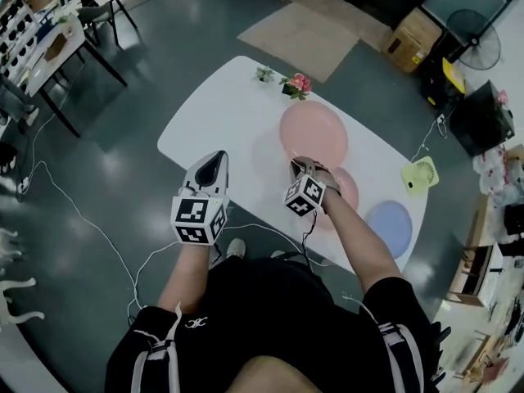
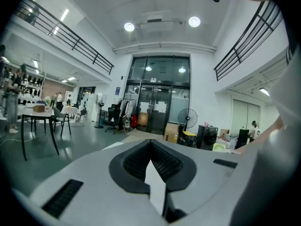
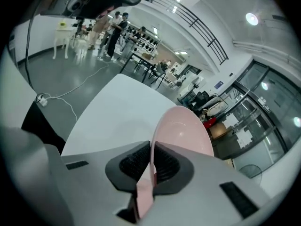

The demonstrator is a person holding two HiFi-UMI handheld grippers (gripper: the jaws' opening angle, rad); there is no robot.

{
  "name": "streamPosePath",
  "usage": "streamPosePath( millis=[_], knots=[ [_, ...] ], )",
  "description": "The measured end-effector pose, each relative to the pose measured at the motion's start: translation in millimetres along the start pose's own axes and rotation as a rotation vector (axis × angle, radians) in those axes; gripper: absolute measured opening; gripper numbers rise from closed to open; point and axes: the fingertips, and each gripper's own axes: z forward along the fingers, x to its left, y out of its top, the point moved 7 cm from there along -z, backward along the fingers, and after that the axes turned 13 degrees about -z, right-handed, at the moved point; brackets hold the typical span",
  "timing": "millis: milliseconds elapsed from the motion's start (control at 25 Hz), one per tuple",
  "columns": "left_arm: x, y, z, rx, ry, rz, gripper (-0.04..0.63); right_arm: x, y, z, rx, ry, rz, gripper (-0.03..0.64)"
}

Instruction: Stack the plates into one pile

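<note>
The right gripper (image 1: 303, 166) is clamped on the near rim of the large pink plate (image 1: 313, 131). In the right gripper view its pads pinch the thin edge, and the plate (image 3: 184, 131) fans out beyond the jaws, tilted up over the white worktop (image 3: 113, 112). In the head view the plate sits at the centre of the frame, and a soft shadow (image 1: 267, 150) on the worktop (image 1: 221, 117) just to its left suggests it is held clear of the surface rather than resting on it.

The left gripper (image 1: 219, 156) hovers at the left-hand edge of the worktop. Its jaws are together with nothing between them, and its own view looks out level across the room.

A smaller pink plate (image 1: 349, 188) lies just right of the right gripper, partly hidden by the hand. A blue plate (image 1: 390, 224) lies apart from it, toward the lower right of the frame.

The step in hand looks like the carry of the first plate, and no pile exists yet. The next move calls for choosing where the pile goes. The held plate is the widest, so it would sit more steadily as the base, with the two smaller ones laid on top. Wherever it goes, it needs levelling before the gripper lets go, since the pinch on one edge leaves it hanging at a slant
</note>
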Motion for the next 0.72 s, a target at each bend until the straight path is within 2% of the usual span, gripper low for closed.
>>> streamPosePath(
  millis=[320,720],
  knots=[
    [-38,-12,39,0.070,-0.149,0.020,0.011,34,-51,-39,0.109,-0.041,0.125,0.040],
    [-73,-33,64,0.150,-0.262,0.043,0.011,99,-90,-44,0.216,0.047,0.250,0.040]
  ],
)
